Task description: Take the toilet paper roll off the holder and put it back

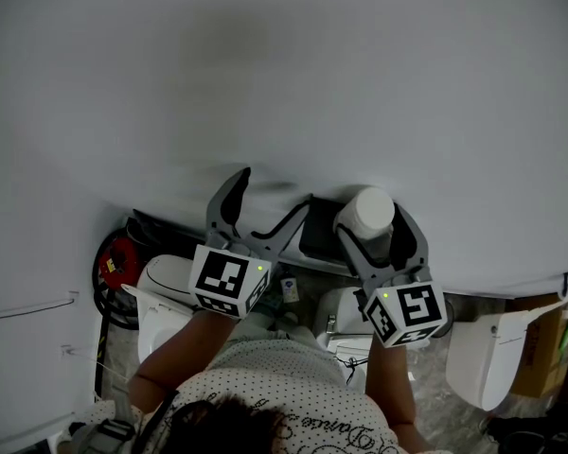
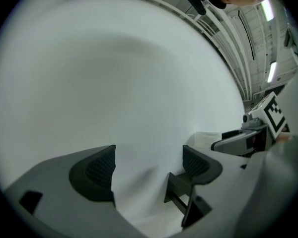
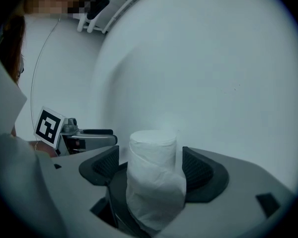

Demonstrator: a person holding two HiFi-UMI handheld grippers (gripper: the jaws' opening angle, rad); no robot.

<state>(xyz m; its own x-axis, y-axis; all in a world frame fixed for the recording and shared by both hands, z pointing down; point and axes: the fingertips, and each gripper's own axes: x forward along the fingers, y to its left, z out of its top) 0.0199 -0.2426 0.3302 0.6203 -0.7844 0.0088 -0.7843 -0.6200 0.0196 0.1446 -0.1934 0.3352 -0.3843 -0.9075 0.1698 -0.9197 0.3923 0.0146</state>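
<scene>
Right tool (image 3: 150, 165) open, jaws either side of toilet paper roll (image 3: 153, 177), upright on holder (image 3: 115, 197) by wall. Left tool (image 2: 149, 167) open, empty. Roll prob. light, soft, crushable; grip mid-sides gently.

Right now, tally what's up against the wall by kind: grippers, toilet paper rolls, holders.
grippers: 2, the left gripper and the right gripper
toilet paper roll: 1
holder: 1
Total: 4
</scene>
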